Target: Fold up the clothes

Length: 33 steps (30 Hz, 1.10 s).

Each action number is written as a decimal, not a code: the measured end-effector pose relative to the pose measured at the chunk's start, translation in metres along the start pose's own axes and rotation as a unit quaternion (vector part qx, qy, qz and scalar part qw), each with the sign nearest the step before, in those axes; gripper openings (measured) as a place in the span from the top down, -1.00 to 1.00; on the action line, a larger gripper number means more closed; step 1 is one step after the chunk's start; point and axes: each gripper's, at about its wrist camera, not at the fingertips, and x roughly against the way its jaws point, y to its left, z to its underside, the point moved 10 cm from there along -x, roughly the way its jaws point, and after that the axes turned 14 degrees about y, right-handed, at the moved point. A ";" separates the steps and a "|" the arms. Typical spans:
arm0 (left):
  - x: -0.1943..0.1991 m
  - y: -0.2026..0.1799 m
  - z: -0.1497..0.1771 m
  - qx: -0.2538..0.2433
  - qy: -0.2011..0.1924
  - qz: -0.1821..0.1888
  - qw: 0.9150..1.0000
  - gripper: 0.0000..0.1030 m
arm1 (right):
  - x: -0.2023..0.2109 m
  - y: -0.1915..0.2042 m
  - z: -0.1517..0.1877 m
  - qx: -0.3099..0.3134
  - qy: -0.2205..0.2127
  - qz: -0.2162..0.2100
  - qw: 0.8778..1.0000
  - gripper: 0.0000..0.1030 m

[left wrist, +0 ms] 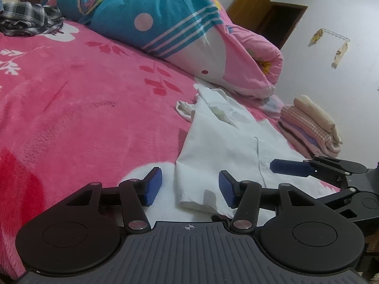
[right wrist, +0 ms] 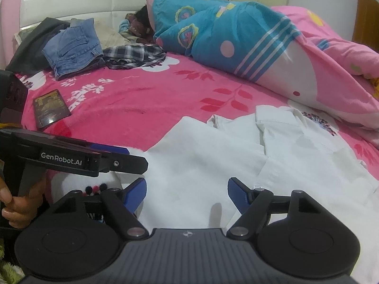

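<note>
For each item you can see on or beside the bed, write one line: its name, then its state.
white shirt: spread flat, unfolded
left gripper: open over the shirt's hem
right gripper: open above the shirt
jeans: loosely folded
plaid shirt: crumpled
quilt: bunched up
folded stack: neatly piled
booklet: lying flat, closed

Soft, even indoor light fills both views, leaving faint shadows. The white shirt (right wrist: 213,165) looks washed out. Fisheye bending curves the edges, corners go dark, and fine detail is slightly soft.
</note>
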 end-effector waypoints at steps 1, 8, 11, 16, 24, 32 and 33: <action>0.000 0.000 0.000 0.000 0.000 0.000 1.000 -0.05 | 0.000 0.001 0.000 -0.001 0.001 0.000 1.000 -0.50; 0.001 0.000 0.000 0.000 -0.002 0.003 1.000 -0.04 | -0.002 0.002 -0.001 -0.006 0.004 0.003 1.000 -0.47; 0.001 0.000 0.000 0.001 -0.003 0.004 1.000 -0.04 | -0.003 0.002 -0.001 -0.009 0.005 0.004 1.000 -0.47; 0.000 0.001 0.000 0.003 -0.006 0.004 1.000 -0.02 | -0.005 0.001 -0.001 -0.012 0.005 0.004 1.000 -0.47; 0.002 0.005 -0.002 0.012 -0.013 0.000 1.000 0.19 | -0.006 -0.002 0.001 -0.021 0.002 0.004 1.000 -0.47; 0.003 0.018 -0.005 0.056 -0.018 0.010 0.998 0.58 | 0.007 -0.012 0.003 -0.022 -0.027 0.019 0.999 -0.48; 0.003 0.020 -0.005 0.064 -0.019 0.014 0.998 0.58 | 0.010 -0.014 0.003 -0.022 -0.033 0.021 0.999 -0.48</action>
